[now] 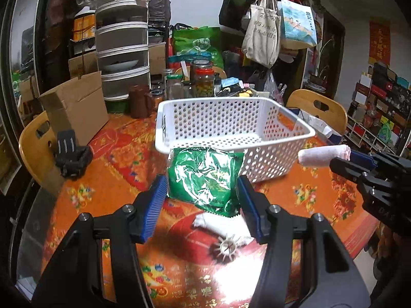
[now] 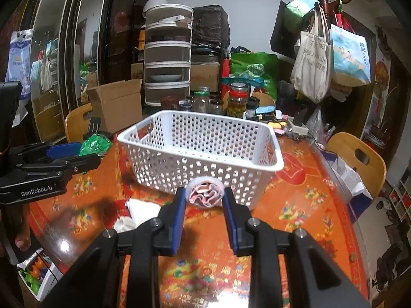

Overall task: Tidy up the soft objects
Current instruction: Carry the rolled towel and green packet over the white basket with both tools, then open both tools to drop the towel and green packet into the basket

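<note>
My left gripper [image 1: 203,192] is shut on a green foil packet [image 1: 205,177] and holds it above the table, just in front of the white perforated basket [image 1: 231,125]. My right gripper [image 2: 205,200] is shut on a rolled white and pink cloth [image 2: 205,192], close to the near wall of the basket [image 2: 200,146]. In the left wrist view the right gripper holds the cloth roll [image 1: 323,155] beside the basket's right corner. In the right wrist view the left gripper holds the packet [image 2: 95,143] left of the basket. The basket looks empty inside.
A white cloth [image 1: 221,224] and a small white ribbed piece [image 1: 227,246] lie on the orange patterned tablecloth [image 1: 308,200] below the left gripper. Jars [image 1: 204,82], a cardboard box [image 1: 77,110], a tiered container [image 1: 123,41] and wooden chairs [image 2: 359,159] ring the table.
</note>
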